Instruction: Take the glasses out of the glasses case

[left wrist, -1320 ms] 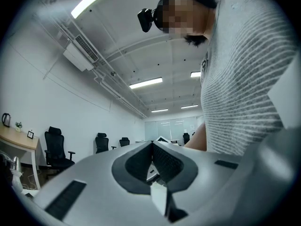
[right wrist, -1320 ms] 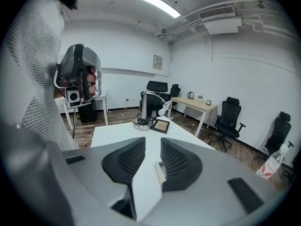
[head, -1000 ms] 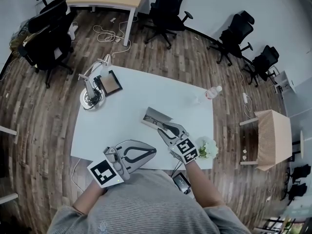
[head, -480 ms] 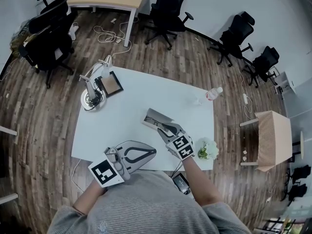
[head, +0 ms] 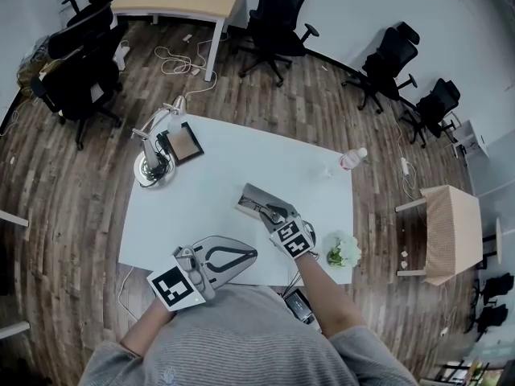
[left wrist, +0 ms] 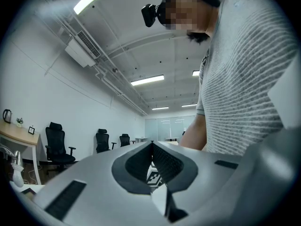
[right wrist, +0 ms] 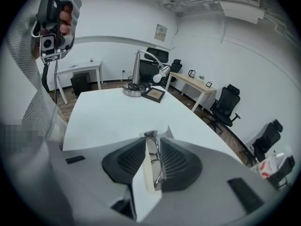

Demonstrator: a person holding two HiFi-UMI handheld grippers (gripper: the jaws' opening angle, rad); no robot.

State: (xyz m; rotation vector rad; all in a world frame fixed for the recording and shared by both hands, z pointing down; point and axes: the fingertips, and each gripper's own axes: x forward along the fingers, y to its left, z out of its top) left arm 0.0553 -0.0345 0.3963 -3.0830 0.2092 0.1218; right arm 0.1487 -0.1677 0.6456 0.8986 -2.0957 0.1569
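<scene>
The right gripper (right wrist: 154, 140) is clamped on the glasses (right wrist: 161, 164), held edge-on between its jaws, at the open glasses case (head: 254, 196) just ahead. The left gripper (left wrist: 151, 146) has its jaws together, empty, well apart from the case.

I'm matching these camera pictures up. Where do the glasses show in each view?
Head view: the glasses are mid-picture, at the right gripper's tips over the case.
Left gripper view: not in it.
Right gripper view: low centre, between the jaws.
Shared landmark: the desk lamp, in the head and right gripper views.
</scene>
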